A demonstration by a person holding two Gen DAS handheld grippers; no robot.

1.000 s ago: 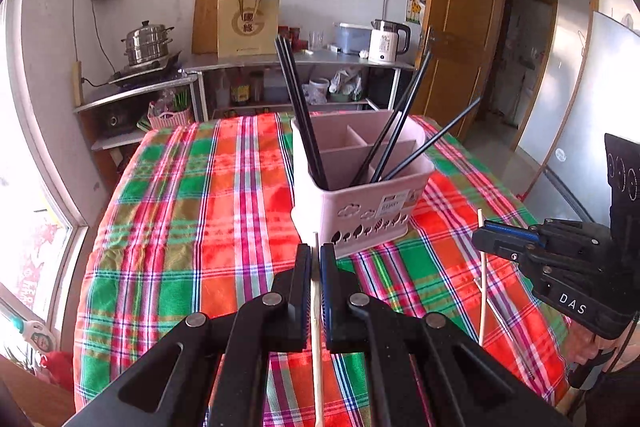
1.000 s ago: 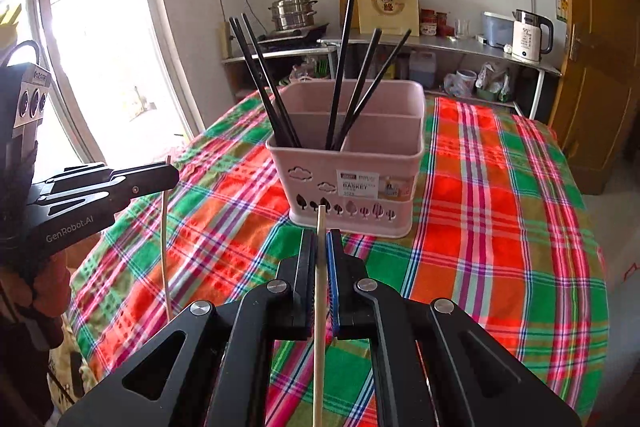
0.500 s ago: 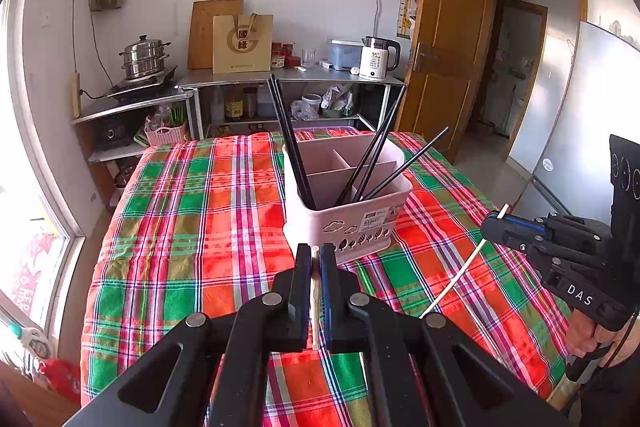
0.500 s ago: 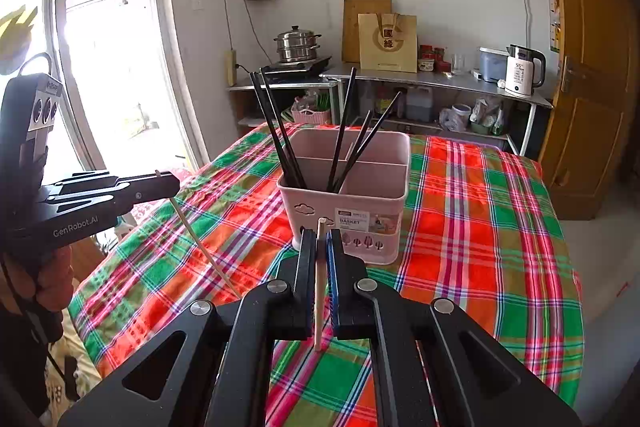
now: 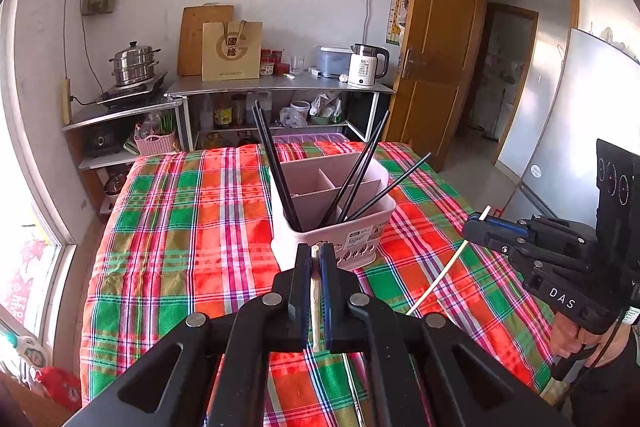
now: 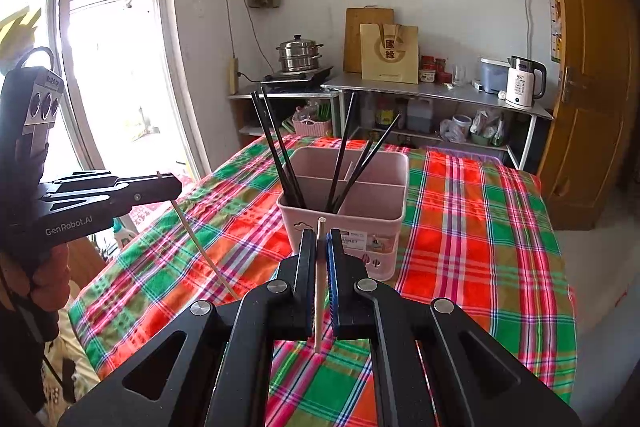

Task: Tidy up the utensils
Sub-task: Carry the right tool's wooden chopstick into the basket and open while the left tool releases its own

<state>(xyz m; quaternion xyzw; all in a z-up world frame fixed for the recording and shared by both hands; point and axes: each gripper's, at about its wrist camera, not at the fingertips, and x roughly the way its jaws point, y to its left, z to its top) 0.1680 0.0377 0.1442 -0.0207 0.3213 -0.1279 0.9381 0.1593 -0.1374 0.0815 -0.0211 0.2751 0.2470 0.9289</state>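
A pink divided utensil basket [image 5: 344, 215] [image 6: 360, 211] stands on the plaid tablecloth with several black chopsticks [image 5: 276, 167] [image 6: 276, 155] leaning in it. My left gripper [image 5: 315, 255] is shut on a pale wooden chopstick [image 5: 315, 303], held above the table in front of the basket. My right gripper [image 6: 320, 239] is shut on a second wooden chopstick [image 6: 318, 291]. The right gripper also shows in the left wrist view [image 5: 474, 227], its chopstick [image 5: 444, 275] slanting down. The left gripper shows in the right wrist view [image 6: 172, 187] with its chopstick [image 6: 204, 251].
The plaid tablecloth [image 5: 180, 227] [image 6: 480, 227] covers the table. Behind it stand metal shelves with a steamer pot [image 5: 134, 63], a paper bag [image 5: 232, 51] and a kettle [image 5: 366, 65]. A wooden door [image 5: 436, 67] is at the right, a window [image 6: 112, 67] at the left.
Both grippers have risen and pulled back from the table, each holding its wooden chopstick. The basket now looks smaller and lower. The chopsticks hang tilted rather than upright.
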